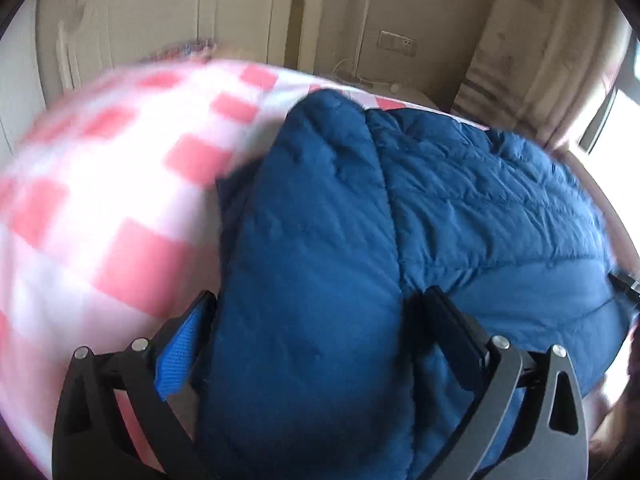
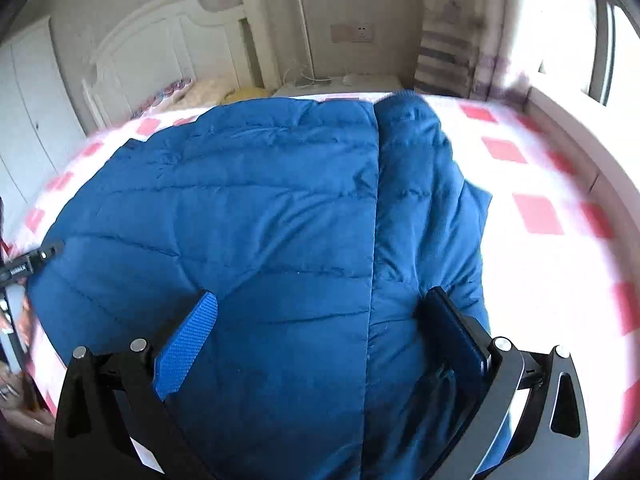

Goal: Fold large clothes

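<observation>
A blue quilted jacket (image 2: pixel 248 216) is shown spread across a bed covered by a pink-and-white checked sheet (image 2: pixel 532 208), with the headboard (image 2: pixel 160 48) at the far end. A sleeve or side panel (image 2: pixel 416 184) is seen folded lengthwise over the body of the garment along a straight seam line, toward the bed's window-side edge.

The right gripper (image 2: pixel 316 320) is held just above the near part of the jacket; its jaws stand wide apart and nothing is clamped between them. The left gripper (image 1: pixel 316 312) is placed astride a raised, puffy fold of the same jacket (image 1: pixel 320 264); the jaws are spread to either side of that fold, and it cannot be told whether the padding is pinched or merely straddled. Motion blur is present in the left wrist view.

The garment is judged to be soft, bulky and light, with a smooth shell that is likely to slip and padding that is likely to spring back after folding. A secure hold is best taken at a hem, cuff or stitched seam, where the layers are thin enough to be closed upon, not on the puffed panels.
</observation>
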`<state>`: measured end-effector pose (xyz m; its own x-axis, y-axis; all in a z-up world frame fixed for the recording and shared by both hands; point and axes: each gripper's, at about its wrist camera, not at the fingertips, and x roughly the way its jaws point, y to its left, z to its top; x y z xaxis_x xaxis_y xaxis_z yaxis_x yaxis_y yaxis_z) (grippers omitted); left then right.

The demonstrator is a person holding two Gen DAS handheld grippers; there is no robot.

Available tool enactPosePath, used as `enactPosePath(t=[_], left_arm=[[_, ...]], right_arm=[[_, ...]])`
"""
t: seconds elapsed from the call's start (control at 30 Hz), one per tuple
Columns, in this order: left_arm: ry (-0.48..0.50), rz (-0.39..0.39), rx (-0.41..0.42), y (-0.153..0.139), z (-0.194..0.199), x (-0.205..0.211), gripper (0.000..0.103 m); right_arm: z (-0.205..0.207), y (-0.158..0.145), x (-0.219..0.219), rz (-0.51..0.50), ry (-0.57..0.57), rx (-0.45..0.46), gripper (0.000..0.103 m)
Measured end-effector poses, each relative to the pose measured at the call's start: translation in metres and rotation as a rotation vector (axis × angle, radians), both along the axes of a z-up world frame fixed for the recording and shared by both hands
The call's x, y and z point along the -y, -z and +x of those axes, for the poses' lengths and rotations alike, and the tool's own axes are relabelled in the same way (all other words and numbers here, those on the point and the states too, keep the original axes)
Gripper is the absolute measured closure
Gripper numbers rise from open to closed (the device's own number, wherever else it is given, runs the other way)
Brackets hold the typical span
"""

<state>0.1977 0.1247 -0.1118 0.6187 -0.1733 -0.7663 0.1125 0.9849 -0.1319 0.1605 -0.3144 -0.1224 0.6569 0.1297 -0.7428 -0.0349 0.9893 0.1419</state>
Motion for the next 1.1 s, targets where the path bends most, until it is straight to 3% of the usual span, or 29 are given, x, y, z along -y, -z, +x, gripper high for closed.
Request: enactPosePath(t=[0.1, 0.13, 0.17, 0.27, 0.4, 0.5, 0.6, 0.7, 0.8, 0.9, 1.0, 1.1], left_arm=[[-0.016, 0.096, 0.040, -0.013, -0.007, 0.011, 0.004], [-0.013, 0.109, 0.073, -0.021, -0.013, 0.016, 0.011], [-0.002, 0.108, 0.105, -0.029, -0.018, 0.019, 0.011], [0.045, 0.109, 0.178, -0.051, -0.028, 0.035, 0.009], [0.196, 0.149, 0.143, -0.048, -0.020, 0.087, 0.009], [0.309, 0.202, 0.180, -0.055, -0.011, 0.134, 0.009], [0.373, 0.239, 0.234, -0.066, -0.004, 0.169, 0.009], [0.361, 0.293, 0.272, -0.068, 0.015, 0.190, 0.005], [0.304, 0.306, 0.195, -0.048, 0.052, 0.195, 0.005], [0.281, 0.207, 0.076, -0.016, 0.076, 0.180, 0.002], [0.272, 0.124, 0.047, -0.011, 0.085, 0.169, 0.002], [0.271, 0.128, 0.053, -0.006, 0.086, 0.170, 0.002]], right_arm=[[0.004, -0.011, -0.005, -0.060, -0.001, -0.033, 0.004], [0.002, -0.017, -0.005, -0.066, 0.008, -0.022, 0.005], [-0.004, -0.024, -0.004, -0.060, 0.007, 0.012, 0.005], [-0.027, -0.032, 0.002, 0.027, -0.032, 0.062, 0.004], [-0.063, -0.022, 0.029, 0.206, -0.008, 0.056, 0.004], [-0.093, -0.019, 0.049, 0.324, 0.029, 0.074, 0.004], [-0.116, -0.017, 0.055, 0.371, 0.049, 0.060, 0.005], [-0.131, -0.006, 0.056, 0.393, 0.074, 0.006, 0.005], [-0.131, 0.015, 0.061, 0.493, 0.102, -0.044, 0.005], [-0.115, 0.021, 0.056, 0.562, 0.091, -0.039, 0.005], [-0.081, 0.023, 0.046, 0.620, 0.069, -0.043, 0.005], [-0.045, 0.021, 0.029, 0.621, 0.074, -0.048, 0.004]])
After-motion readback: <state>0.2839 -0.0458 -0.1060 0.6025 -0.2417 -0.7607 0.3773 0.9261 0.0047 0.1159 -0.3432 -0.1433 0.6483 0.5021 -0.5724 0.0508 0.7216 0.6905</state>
